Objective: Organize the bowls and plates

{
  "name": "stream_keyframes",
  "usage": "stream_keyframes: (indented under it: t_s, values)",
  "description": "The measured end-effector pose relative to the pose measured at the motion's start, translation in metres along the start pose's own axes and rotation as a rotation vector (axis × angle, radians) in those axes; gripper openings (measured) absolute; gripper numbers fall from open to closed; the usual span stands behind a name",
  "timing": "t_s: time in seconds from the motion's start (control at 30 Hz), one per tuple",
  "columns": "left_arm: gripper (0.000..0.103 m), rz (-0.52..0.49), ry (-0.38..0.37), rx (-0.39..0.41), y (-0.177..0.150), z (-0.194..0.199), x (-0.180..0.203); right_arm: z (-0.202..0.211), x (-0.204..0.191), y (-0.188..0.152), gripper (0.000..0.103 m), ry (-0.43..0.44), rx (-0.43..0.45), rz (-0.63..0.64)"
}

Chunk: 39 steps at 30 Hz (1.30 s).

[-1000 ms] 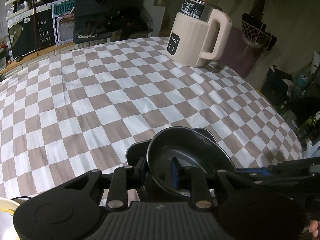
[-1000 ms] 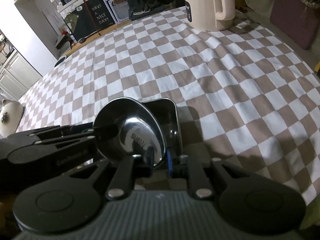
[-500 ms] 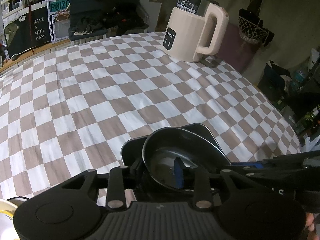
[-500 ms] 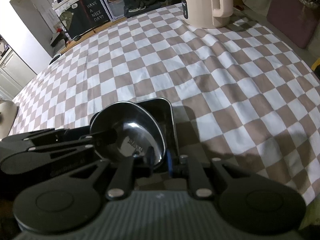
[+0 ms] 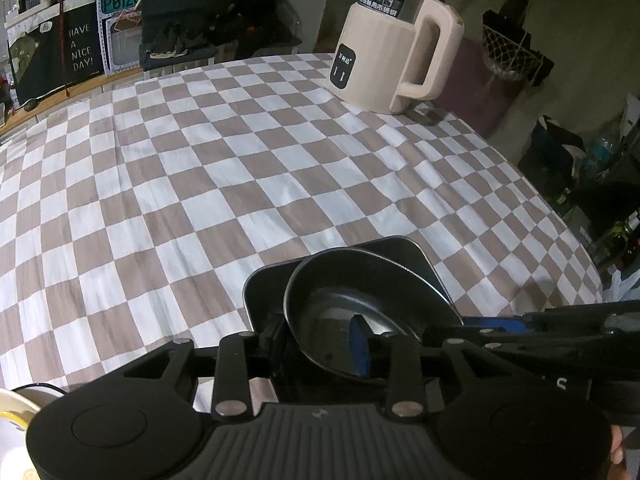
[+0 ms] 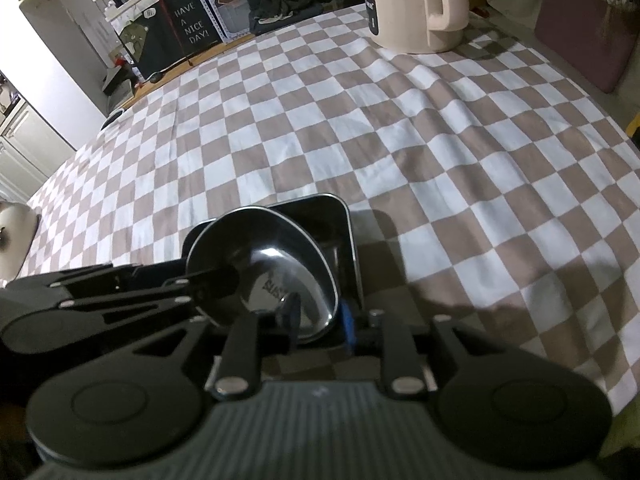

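Resting inside a dark square tray [image 5: 272,280] near the front edge of the checkered cloth [image 5: 200,184], the bowl [image 5: 360,280] sits tilted, with both tools straddling its near rim. The left gripper [image 5: 316,338] has one finger outside the rim and its blue pad [image 5: 359,344] inside the bowl; the jaws are narrowly parted and opening, and whether the pads still press the wall cannot be told. The right gripper [image 6: 320,316] also brackets the rim, its left finger inside over the shiny bottom and its blue-edged right finger just outside, between bowl [image 6: 264,260] and tray [image 6: 340,224] wall; its jaws are opening, a slim gap showing at the rim. Both tools point steeply down at the table, the right one reaching in from the right in the left view. A cream kettle [image 5: 392,52] stands well apart at the far side.
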<state>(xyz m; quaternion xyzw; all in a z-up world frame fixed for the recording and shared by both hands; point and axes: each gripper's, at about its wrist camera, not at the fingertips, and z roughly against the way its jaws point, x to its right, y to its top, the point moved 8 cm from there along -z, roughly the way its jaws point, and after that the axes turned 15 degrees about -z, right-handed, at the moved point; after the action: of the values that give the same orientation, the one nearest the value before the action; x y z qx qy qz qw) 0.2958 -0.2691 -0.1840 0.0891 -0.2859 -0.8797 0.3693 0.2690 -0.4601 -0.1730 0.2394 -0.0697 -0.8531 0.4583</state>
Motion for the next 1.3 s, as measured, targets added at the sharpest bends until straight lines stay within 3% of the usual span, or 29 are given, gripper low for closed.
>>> stream_keyframes:
  t_s: [0.8, 1.03, 1.23, 1.3]
  values:
    - [0.041, 0.006, 0.004, 0.019, 0.004, 0.01, -0.003, 0.0, 0.0, 0.001, 0.035, 0.019, 0.0, 0.013]
    - [0.048, 0.008, 0.006, 0.052, 0.007, 0.028, -0.006, 0.012, 0.001, 0.016, 0.035, 0.03, 0.078, 0.035]
    - [0.046, 0.036, 0.006, 0.008, -0.003, 0.032, -0.016, 0.008, 0.005, 0.037, 0.034, -0.019, 0.121, 0.096]
    - [0.045, 0.033, 0.006, -0.009, -0.007, 0.03, -0.018, 0.003, 0.001, 0.041, 0.03, -0.011, 0.126, 0.145]
